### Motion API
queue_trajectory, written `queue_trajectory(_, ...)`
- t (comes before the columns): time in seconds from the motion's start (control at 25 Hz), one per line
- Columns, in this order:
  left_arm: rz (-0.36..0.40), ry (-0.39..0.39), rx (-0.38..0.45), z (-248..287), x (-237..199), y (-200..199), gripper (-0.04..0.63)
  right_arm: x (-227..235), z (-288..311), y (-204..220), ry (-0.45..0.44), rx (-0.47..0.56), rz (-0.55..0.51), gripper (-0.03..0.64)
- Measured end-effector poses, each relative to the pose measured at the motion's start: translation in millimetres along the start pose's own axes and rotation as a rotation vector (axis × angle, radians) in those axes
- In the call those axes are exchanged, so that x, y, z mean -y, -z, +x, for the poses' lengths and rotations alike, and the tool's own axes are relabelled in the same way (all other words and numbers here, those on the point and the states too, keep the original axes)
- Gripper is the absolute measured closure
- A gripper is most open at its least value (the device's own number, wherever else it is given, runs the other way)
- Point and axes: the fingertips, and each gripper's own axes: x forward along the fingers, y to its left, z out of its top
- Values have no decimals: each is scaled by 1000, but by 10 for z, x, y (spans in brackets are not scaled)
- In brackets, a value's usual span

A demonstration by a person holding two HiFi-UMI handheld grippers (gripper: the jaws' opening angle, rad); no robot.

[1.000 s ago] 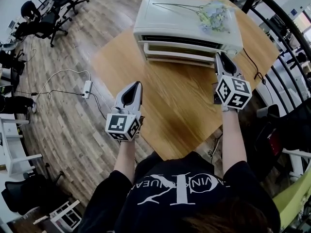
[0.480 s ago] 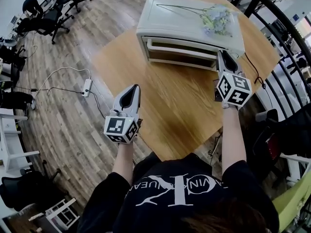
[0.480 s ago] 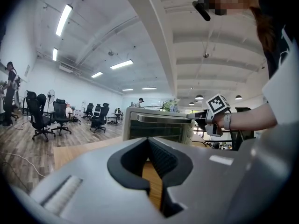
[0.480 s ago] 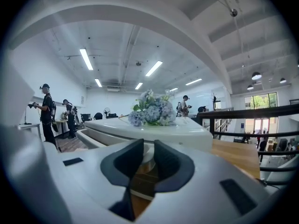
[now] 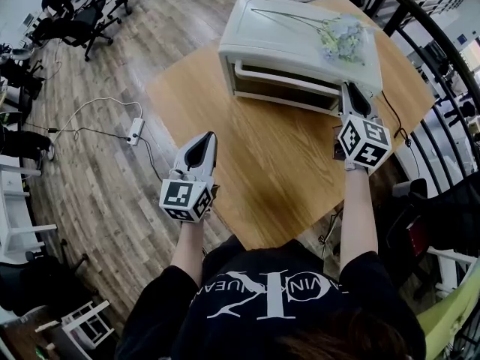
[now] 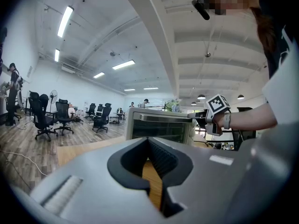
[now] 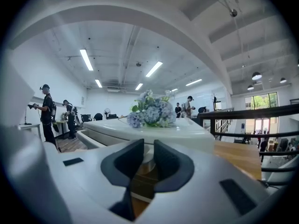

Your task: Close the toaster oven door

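Observation:
A cream toaster oven (image 5: 300,32) stands at the far end of the wooden table (image 5: 255,171), with a bunch of pale blue flowers (image 5: 341,40) lying on its top. Its door (image 5: 285,88) is tilted up close to the front, a dark gap still showing along the top edge. My right gripper (image 5: 351,88) is shut, its tip at the door's right end. My left gripper (image 5: 208,136) is shut and holds nothing, hanging over the table's left edge, well short of the oven. The left gripper view shows the oven (image 6: 159,127) ahead. The right gripper view shows the flowers (image 7: 152,110).
A power strip (image 5: 135,132) with a white cable lies on the wood floor to the left. Office chairs (image 5: 82,21) stand at the far left. A black railing (image 5: 442,73) curves along the right, and a black cable (image 5: 390,100) runs off the table's right side.
The oven door has swung upward toward the oven's front. My right gripper has moved forward and up with it. The left gripper has stayed in place.

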Motion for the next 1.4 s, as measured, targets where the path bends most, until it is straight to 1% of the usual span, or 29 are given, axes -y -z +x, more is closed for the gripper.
queue_trajectory(0.12, 4, -4, -1, -13, -5, -2, 583, 9, -4, -15, -25, 21, 17, 554)
queue_trajectory(0.24, 3, -12, 1, -35, -29, 5, 583, -18, -55, -44, -54, 49, 22, 569)
queue_trajectory(0.36, 5, -18, 3, -35, -50, 3, 583, -19, -135, -96, -54, 82, 15, 576)
queue_trajectory(0.52, 2, -22, 8, -9, -65, -29, 583, 22, -250, -167, -52, 110, 35, 584)
queue_trajectory(0.88, 0, -10, 28, 53, -38, -104, 583, 2, -489, -136, -87, 107, 27, 591)
queue_trajectory(1.12, 5, -8, 32, 52, -21, -121, 583, -46, -664, 10, -95, 82, 20, 592)
queue_trajectory(1.4, -1, -14, 29, 57, -30, -67, 583, -138, -846, 280, -115, 59, 42, 592)
